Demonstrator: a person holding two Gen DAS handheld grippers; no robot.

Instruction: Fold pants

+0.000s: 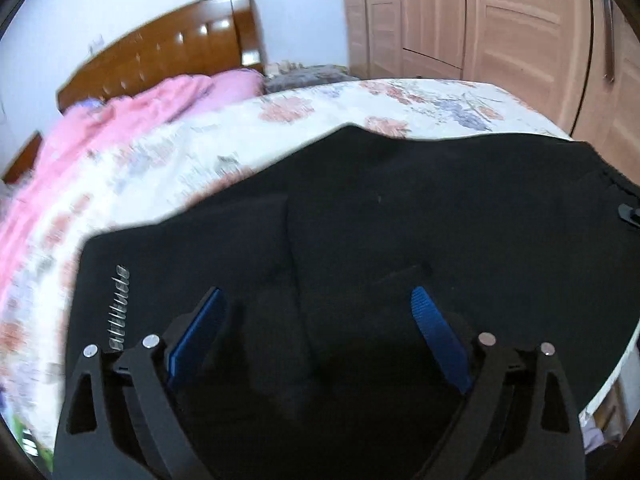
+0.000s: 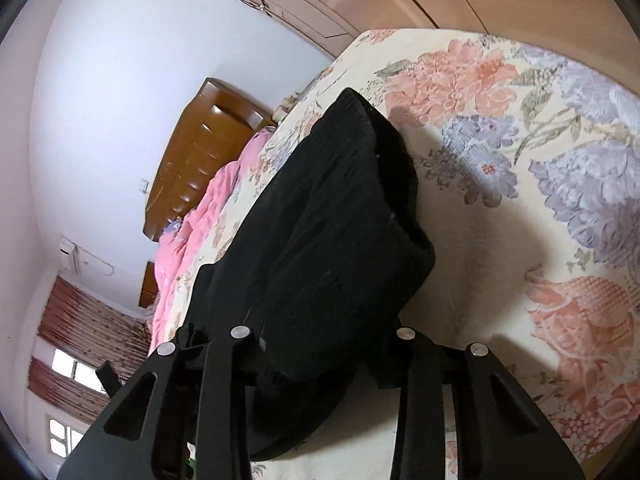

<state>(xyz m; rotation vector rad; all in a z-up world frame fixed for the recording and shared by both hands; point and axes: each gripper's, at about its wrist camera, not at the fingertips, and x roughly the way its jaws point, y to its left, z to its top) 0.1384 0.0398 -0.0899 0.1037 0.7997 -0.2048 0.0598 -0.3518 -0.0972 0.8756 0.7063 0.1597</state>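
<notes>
Black pants [image 1: 380,216] lie spread on the floral bedspread [image 1: 320,108], with silver lettering [image 1: 118,308] near their left edge. My left gripper [image 1: 316,300] hovers just above the pants, its blue pads [image 1: 436,332] wide apart and empty. In the right wrist view the pants [image 2: 332,216] hang as a folded bunch over the bed. My right gripper [image 2: 320,344] has this bunch between its fingers; the fingertips are hidden by the cloth, so the hold cannot be made out.
A pink blanket [image 1: 132,120] lies by the wooden headboard [image 1: 168,48]. Wardrobe doors [image 1: 500,20] stand beyond the bed. The bed's edge [image 1: 612,372] drops off at the right. A window with a patterned curtain [image 2: 80,332] shows at the left.
</notes>
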